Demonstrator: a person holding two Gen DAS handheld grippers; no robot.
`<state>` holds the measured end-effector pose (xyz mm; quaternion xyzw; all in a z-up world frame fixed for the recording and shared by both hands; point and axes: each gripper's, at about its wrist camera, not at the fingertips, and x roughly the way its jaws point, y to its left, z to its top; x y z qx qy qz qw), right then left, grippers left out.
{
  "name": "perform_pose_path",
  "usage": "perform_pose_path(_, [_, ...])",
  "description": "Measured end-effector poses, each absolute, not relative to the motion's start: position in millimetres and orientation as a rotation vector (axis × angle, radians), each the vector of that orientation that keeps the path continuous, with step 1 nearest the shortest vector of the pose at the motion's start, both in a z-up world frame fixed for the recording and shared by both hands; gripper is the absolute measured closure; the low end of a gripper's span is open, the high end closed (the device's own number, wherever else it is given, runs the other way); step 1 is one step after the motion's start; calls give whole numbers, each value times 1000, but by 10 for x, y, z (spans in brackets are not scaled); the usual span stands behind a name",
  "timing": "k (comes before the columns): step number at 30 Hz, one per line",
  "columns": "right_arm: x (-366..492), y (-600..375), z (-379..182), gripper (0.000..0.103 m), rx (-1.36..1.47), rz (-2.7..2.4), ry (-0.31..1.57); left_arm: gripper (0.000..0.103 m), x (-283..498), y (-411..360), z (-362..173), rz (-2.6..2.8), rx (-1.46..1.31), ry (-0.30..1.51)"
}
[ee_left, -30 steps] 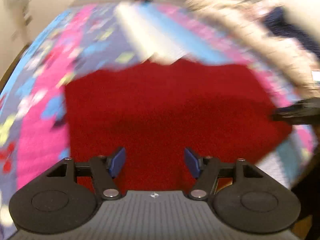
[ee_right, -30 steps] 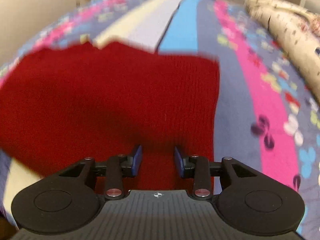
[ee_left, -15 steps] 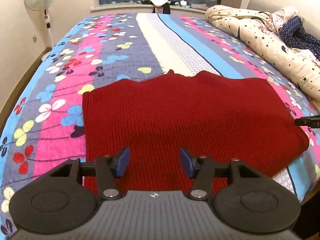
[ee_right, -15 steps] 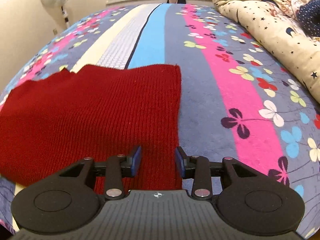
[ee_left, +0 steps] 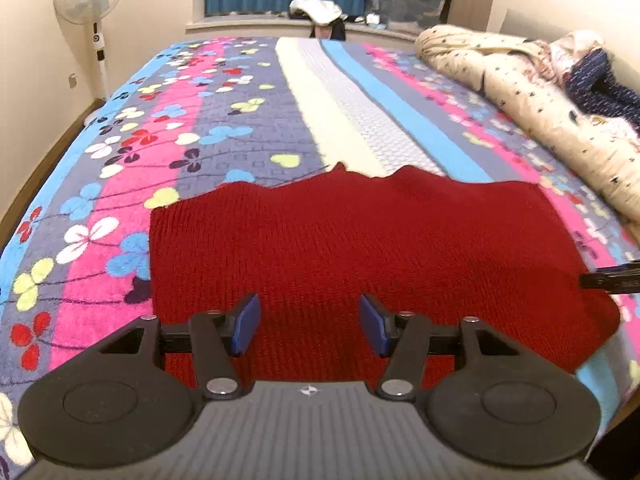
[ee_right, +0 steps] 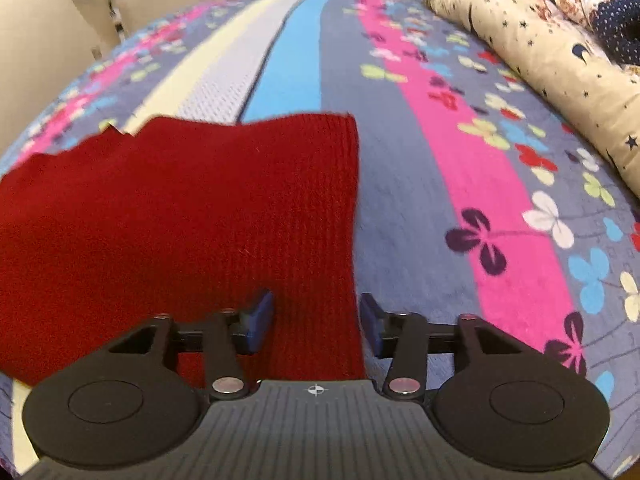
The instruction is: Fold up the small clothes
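Note:
A red knitted garment (ee_left: pixel 352 256) lies flat on the flowered bedspread (ee_left: pixel 168 128), its far edge jagged. My left gripper (ee_left: pixel 310 326) hovers open over the garment's near edge, with nothing between its blue pads. In the right wrist view the same red garment (ee_right: pixel 180 208) fills the left half, its right edge running down the middle. My right gripper (ee_right: pixel 317 322) stands over the near right corner of the garment with its jaws opening; the cloth lies under them, not pinched. The right gripper's black tip (ee_left: pixel 612 278) shows at the right edge of the left wrist view.
A rolled cream duvet with stars (ee_left: pixel 532 120) lies along the bed's right side, with dark blue dotted cloth (ee_right: pixel 618 20) on it. A standing fan (ee_left: pixel 90 0) is by the left wall. Storage boxes and a white bundle (ee_left: pixel 316 8) sit on the far ledge.
The right gripper's jaws have widened and it has slid toward the garment's right edge. The left gripper's jaws narrowed a little early on; the blur has gone as the garment settled flat.

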<state>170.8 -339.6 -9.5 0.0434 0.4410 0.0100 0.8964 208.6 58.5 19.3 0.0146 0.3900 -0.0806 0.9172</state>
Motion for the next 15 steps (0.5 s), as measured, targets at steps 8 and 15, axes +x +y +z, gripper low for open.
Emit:
perform_pose_path(8, [1586,-3451,66,50,150,53,826,42,2113,493,220,-193,49,771])
perform_pose_path(15, [1605,-3436,-51,48,65,25,887,41,2118,171,25,-239,223,832])
